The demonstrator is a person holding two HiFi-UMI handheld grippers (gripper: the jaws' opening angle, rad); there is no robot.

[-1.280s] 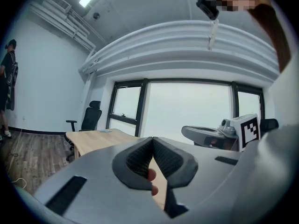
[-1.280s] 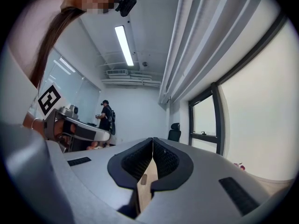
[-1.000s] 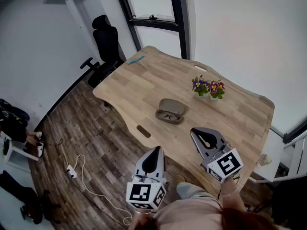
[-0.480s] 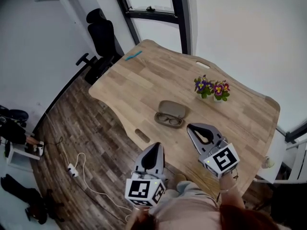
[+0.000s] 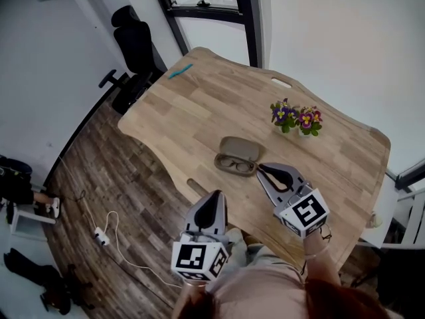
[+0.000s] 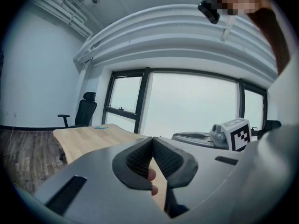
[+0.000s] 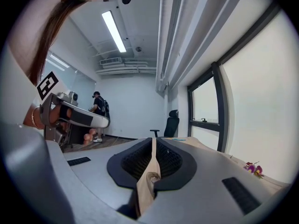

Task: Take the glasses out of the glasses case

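Right claw (image 5: 261,168) is clenched on nothing, its tips just beside the open tan oval glasses case (image 5: 238,150), which sits at its 10 o'clock on the pale wooden table (image 5: 199,105). Left claw (image 5: 215,195), likewise clenched and empty, hangs past the table edge at the case's 6 o'clock. Dark-framed glasses (image 5: 236,165) lie in the case's near half. Judging by this, the grasp and lift-out are both left to do.
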